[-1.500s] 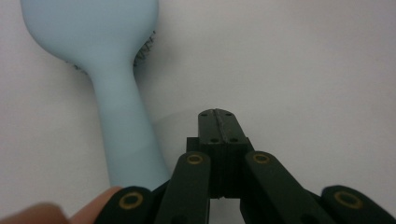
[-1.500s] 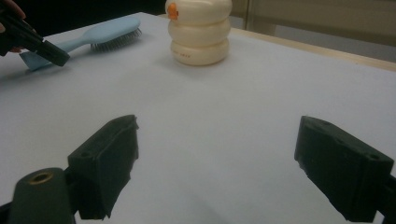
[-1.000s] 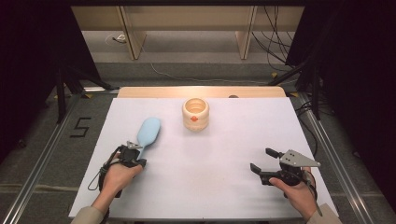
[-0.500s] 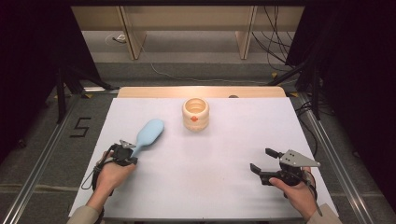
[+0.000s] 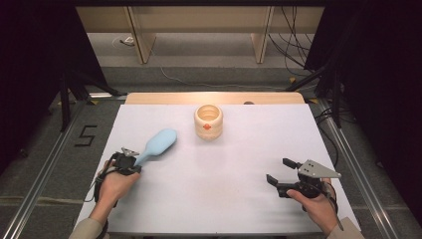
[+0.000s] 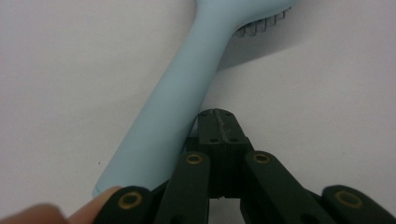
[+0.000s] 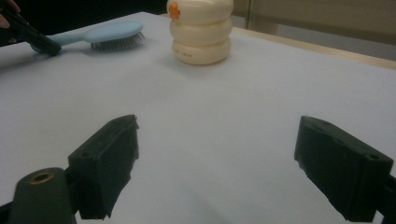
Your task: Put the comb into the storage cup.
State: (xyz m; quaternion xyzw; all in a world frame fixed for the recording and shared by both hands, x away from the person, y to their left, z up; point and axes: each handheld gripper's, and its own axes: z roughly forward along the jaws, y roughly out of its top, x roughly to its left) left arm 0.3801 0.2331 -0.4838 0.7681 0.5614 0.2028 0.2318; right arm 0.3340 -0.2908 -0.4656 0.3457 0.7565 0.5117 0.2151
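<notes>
High view shows the left claw [image 5: 133, 163] closed beside the hairbrush [image 5: 157, 145], not gripping it; right claw [image 5: 281, 172] wide open, empty.

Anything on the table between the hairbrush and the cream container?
Nothing visible. The high view shows bare white table between the blue hairbrush and the cream container. The left gripper sits at the brush's handle end, on the side away from the container.
</notes>
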